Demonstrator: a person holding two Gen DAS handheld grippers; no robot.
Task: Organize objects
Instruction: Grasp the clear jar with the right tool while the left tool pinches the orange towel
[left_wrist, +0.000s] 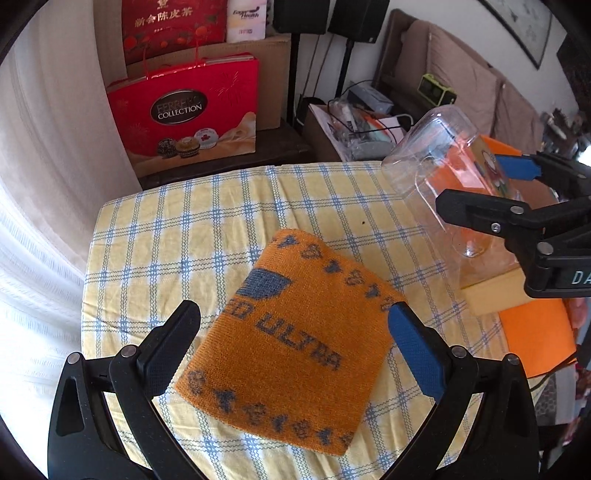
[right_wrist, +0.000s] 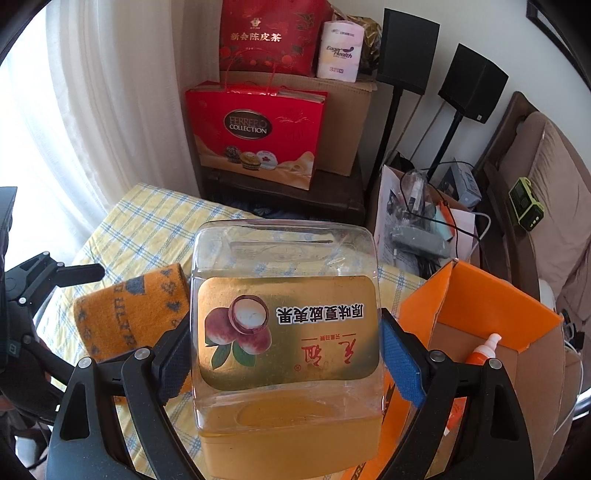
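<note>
A folded orange towel (left_wrist: 295, 339) with blue lettering lies on the yellow checked tablecloth (left_wrist: 184, 221). My left gripper (left_wrist: 295, 332) is open, its fingers on either side of the towel's near half, just above it. My right gripper (right_wrist: 284, 350) is shut on a clear plastic jar (right_wrist: 284, 295) with a gold label and yellow lid, held tilted with its base away from me, above the table. The jar (left_wrist: 443, 173) and right gripper (left_wrist: 491, 188) also show at the right of the left wrist view. The towel (right_wrist: 129, 314) sits left of the jar.
An open orange cardboard box (right_wrist: 480, 314) stands at the table's right, holding a white and orange bottle (right_wrist: 484, 350). Red gift bags (right_wrist: 258, 136) and cardboard boxes stand behind the table. A cluttered box (right_wrist: 417, 218) and a sofa (right_wrist: 546, 184) are at the far right. A curtain hangs left.
</note>
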